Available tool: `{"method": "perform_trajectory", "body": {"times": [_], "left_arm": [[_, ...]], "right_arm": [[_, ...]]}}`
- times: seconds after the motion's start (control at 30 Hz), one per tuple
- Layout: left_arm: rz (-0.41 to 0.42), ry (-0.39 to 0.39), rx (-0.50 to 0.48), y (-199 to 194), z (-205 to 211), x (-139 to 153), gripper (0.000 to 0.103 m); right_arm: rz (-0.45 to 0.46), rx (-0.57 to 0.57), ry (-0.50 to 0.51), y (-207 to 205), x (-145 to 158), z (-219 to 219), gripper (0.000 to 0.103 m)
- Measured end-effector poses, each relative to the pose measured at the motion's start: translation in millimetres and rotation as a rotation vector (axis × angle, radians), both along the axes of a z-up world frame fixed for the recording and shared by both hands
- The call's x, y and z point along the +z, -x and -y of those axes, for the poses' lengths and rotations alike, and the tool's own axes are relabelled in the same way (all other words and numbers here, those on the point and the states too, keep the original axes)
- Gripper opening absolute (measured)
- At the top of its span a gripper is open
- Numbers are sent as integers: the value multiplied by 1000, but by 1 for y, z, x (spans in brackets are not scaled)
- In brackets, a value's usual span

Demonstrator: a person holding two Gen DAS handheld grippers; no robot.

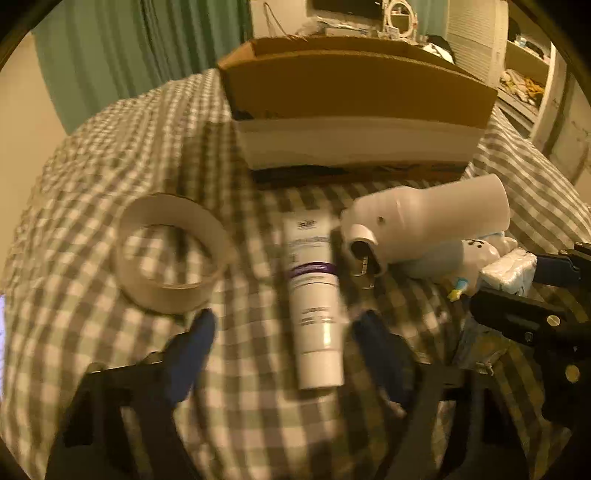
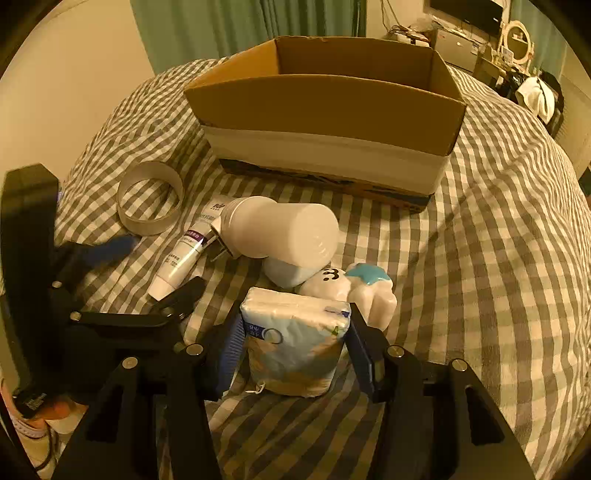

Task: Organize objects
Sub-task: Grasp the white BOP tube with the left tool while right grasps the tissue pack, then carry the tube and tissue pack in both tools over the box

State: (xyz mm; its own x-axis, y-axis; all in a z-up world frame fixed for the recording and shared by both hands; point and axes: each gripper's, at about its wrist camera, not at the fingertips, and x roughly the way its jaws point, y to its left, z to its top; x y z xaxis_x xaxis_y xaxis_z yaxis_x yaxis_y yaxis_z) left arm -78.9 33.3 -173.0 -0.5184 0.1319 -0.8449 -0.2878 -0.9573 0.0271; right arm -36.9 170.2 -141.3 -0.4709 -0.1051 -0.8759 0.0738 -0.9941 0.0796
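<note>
My right tongs (image 2: 293, 345) pinch one tissue pack (image 2: 295, 343), a blue pad pressed flat on each side, on the checked bed cover (image 2: 480, 258). My left tongs (image 1: 282, 354) are spread wide, with the cap end of one white tube (image 1: 314, 295) lying between the blue fingers (image 1: 192, 350); neither touches it. That view is blurred, so the print on the tube is unreadable.

Just beyond the tissue pack crowd three more things: one white figurine with a blue patch (image 2: 354, 291) touching the pack's far right corner, one pale blue round thing (image 2: 284, 273) half hidden under a white plug-in device (image 2: 284, 232) lying on its side, metal prongs pointing left toward the tube. These stand between the pack and the one open cardboard box (image 2: 325, 122) at the far side of the bed. Far left of the tube sits one empty tape ring (image 2: 149, 197), apart from everything else.

Beyond the bed, green curtains (image 2: 240, 26) hang at the far left, and cluttered shelves (image 1: 524, 81) stand at the far right.
</note>
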Motion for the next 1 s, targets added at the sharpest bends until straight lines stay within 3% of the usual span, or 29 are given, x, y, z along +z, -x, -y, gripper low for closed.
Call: {"method": "perform_trajectory", "body": {"times": [0.13, 0.2, 0.57, 1.0], "left_arm": [[8, -51, -22, -1, 0, 0, 31], [5, -53, -22, -3, 2, 1, 25], [28, -35, -11, -39, 14, 20, 24], [-21, -68, -2, -76, 19, 58, 24]], "right_arm": [[-4, 0, -3, -1, 1, 0, 52], [-4, 0, -3, -1, 1, 0, 52], [-27, 11, -19, -4, 2, 2, 51], [-103, 15, -28, -28, 34, 12, 51]]}}
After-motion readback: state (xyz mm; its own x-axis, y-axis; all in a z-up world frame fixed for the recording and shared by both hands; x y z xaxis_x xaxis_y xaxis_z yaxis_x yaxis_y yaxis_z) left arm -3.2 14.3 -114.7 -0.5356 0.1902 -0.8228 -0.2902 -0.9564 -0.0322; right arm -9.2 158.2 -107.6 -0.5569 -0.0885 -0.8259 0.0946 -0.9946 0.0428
